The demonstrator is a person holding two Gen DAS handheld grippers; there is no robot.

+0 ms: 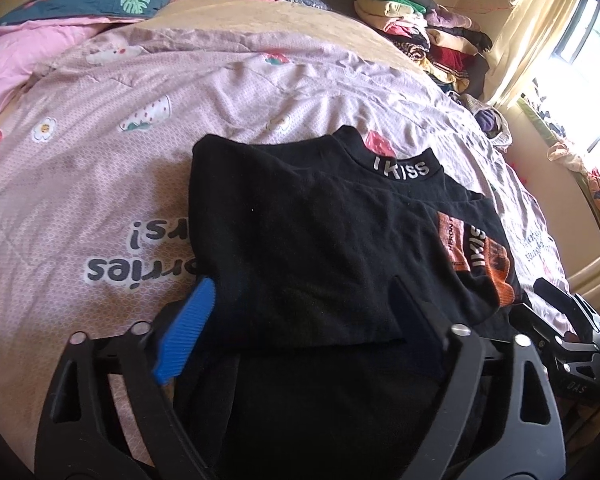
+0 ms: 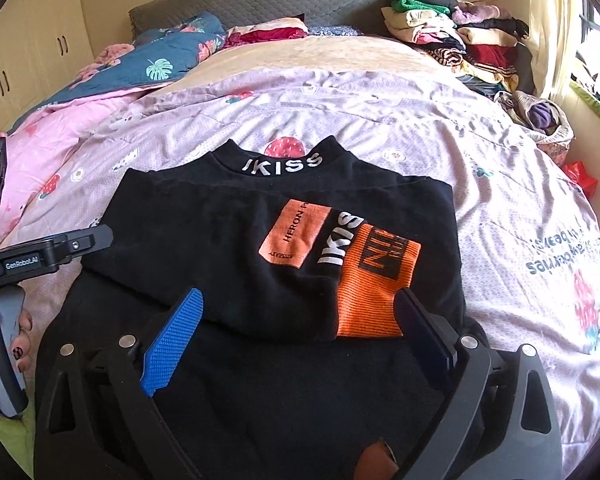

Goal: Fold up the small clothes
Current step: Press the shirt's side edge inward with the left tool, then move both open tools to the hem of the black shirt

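Note:
A black shirt (image 1: 308,236) with a white "IKISS" collar and an orange print (image 2: 340,256) lies on the bed, its lower part folded up over itself; it also shows in the right wrist view (image 2: 220,224). My left gripper (image 1: 300,304) is open, its blue fingers (image 1: 188,328) spread over the folded hem near the shirt's left side. My right gripper (image 2: 296,320) is open over the folded hem by the orange print. Neither holds cloth. The left gripper's body (image 2: 40,256) and the hand on it show at the left of the right wrist view.
The bed has a pink strawberry-print sheet (image 2: 380,120). Crumpled quilts (image 2: 148,68) lie at the far left. A stack of folded clothes (image 2: 452,28) sits at the far right by the headboard. A window and curtain (image 1: 560,40) are to the right.

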